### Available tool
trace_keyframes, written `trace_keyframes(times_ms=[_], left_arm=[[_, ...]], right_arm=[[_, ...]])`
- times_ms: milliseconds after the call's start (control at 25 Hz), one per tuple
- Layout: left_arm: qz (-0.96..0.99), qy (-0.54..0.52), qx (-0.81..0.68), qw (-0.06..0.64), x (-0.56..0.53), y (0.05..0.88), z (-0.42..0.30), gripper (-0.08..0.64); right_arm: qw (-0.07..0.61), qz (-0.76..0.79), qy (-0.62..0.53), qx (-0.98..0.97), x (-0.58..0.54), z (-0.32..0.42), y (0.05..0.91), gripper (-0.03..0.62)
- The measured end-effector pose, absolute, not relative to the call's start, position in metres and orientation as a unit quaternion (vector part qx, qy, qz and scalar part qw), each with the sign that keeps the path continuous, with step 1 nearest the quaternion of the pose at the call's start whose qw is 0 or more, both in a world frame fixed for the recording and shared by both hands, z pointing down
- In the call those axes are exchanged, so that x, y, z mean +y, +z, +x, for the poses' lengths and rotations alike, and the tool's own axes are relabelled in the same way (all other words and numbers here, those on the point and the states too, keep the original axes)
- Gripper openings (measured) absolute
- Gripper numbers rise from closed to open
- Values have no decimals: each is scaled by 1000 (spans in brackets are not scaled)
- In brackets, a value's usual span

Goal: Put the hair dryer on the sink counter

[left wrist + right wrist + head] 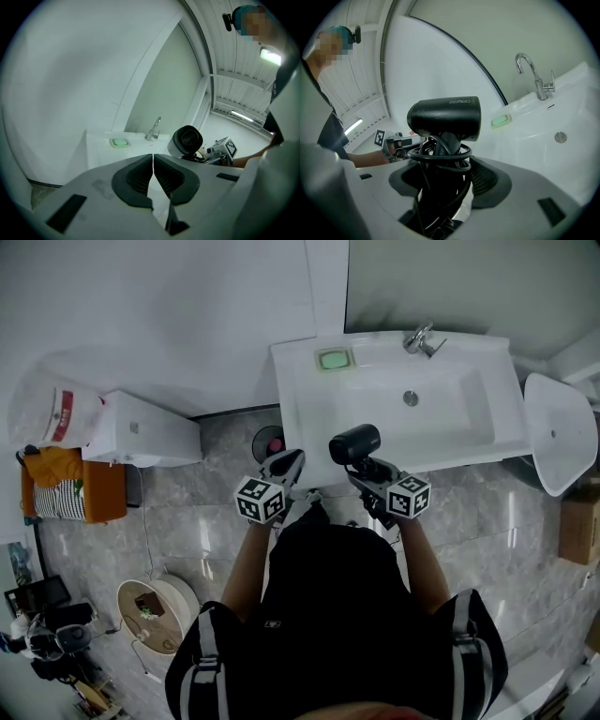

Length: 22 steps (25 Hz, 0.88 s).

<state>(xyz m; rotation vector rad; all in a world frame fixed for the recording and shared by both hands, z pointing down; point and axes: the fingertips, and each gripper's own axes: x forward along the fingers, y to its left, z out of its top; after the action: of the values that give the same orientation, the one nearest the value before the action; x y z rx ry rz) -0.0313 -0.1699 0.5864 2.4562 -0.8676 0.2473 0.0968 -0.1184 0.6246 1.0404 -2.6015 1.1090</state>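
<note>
A black hair dryer point(354, 443) with its cord coiled round the handle point(440, 154) hangs over the front edge of the white sink counter point(300, 390). My right gripper point(367, 471) is shut on the handle, and the barrel point(445, 117) lies level above the jaws point(440, 180). My left gripper point(287, 463) is beside it at the counter's front left, shut with nothing between its pads point(153, 164). From the left gripper view the dryer's round end point(187, 139) shows to the right.
On the counter are a green soap dish point(334, 359), a chrome faucet point(422, 338) and the basin drain point(410, 397). A white cabinet point(141, 432) stands left, a white oval fixture point(558, 432) right, a round wooden bin point(155, 610) on the tiled floor.
</note>
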Motion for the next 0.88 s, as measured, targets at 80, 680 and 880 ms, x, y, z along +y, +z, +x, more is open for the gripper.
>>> trace_keyframes(times_ms=[80,680,880], left_arm=[[907,93,-317,261,-175,589,-32,20],[910,97,-300,269,-207,601,-57,20],[912,99,-290,272,-221,608,-67,20]], right_arm=[[63,348,371,-859,-123,95,626,324],[62,373,401,-834,-158,67,652,324],[67,404,411,-815,-178,58,668,324]])
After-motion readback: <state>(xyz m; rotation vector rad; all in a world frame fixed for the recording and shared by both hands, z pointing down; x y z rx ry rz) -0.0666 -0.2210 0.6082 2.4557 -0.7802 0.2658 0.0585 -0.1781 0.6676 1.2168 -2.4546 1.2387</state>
